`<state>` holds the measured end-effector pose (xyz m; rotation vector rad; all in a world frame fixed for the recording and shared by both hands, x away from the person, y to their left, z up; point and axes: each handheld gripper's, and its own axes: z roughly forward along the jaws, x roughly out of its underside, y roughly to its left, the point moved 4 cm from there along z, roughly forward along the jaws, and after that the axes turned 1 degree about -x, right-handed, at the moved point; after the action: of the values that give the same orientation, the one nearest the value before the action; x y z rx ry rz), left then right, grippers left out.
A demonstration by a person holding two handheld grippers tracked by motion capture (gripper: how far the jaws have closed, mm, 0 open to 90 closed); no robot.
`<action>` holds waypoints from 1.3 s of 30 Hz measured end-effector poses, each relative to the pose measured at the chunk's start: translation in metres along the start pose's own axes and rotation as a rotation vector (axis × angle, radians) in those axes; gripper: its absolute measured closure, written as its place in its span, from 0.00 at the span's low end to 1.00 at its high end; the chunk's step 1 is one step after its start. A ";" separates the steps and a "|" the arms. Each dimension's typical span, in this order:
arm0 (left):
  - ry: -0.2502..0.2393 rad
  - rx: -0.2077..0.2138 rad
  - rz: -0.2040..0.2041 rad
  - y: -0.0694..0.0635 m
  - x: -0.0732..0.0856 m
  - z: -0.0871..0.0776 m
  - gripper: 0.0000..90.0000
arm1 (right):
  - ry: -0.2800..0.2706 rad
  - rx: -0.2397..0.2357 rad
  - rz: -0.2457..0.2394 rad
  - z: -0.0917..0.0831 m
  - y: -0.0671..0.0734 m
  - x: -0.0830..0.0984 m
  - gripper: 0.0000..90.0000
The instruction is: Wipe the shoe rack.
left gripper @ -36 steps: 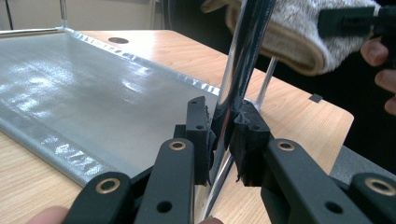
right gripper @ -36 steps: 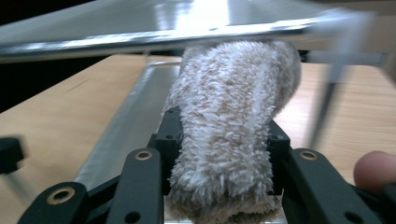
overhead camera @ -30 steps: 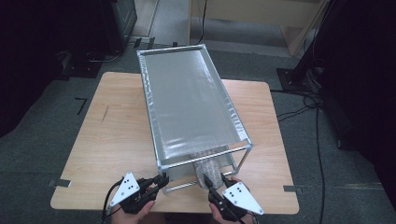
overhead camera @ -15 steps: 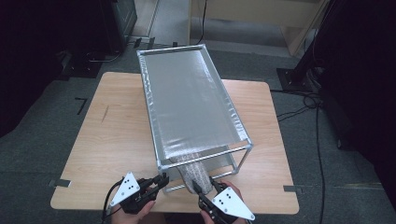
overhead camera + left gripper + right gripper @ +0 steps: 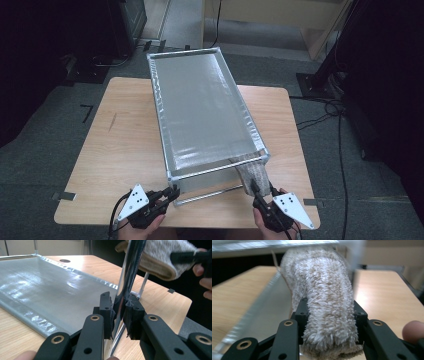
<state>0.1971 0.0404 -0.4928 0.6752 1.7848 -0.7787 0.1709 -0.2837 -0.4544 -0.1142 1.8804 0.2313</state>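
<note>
Fingers of left gripper (image 5: 119, 315) clamp rack post (image 5: 130, 270); right gripper (image 5: 329, 315) grips fuzzy towel (image 5: 324, 290).

Wooden table (image 5: 125, 145); metal-framed rack (image 5: 200, 110) standing on it.

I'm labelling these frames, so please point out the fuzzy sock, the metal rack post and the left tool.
fuzzy sock (image 5: 324, 300), right gripper view, mid-length.
metal rack post (image 5: 130, 272), left gripper view, shiny shaft.
left tool (image 5: 119, 312), left gripper view, between its fingertips.
</note>
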 end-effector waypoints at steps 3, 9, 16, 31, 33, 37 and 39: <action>0.000 -0.003 -0.003 0.001 0.000 0.000 0.87 | 0.045 0.032 -0.007 0.004 -0.016 0.014 0.68; 0.000 -0.003 -0.004 0.001 0.000 0.000 0.87 | 0.212 0.036 -0.082 0.029 -0.008 0.052 0.68; -0.006 0.002 -0.020 0.001 0.000 0.001 0.87 | 0.297 -0.058 -0.143 0.051 0.031 0.069 0.67; -0.007 0.004 -0.020 0.000 0.001 0.002 0.87 | 0.285 -0.381 -0.292 0.066 0.126 0.073 0.67; -0.006 0.005 -0.019 0.000 0.002 0.002 0.87 | 0.292 -0.340 -0.268 0.070 0.117 0.071 0.67; -0.004 0.006 -0.017 0.000 0.002 0.002 0.87 | 0.294 -0.189 -0.262 0.076 0.084 0.065 0.67; -0.004 0.005 -0.017 0.000 0.002 0.002 0.87 | 0.296 -0.089 -0.214 0.078 0.059 0.061 0.68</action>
<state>0.1977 0.0391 -0.4949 0.6626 1.7876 -0.7958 0.2125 -0.2071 -0.5292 -0.4278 2.1325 0.1565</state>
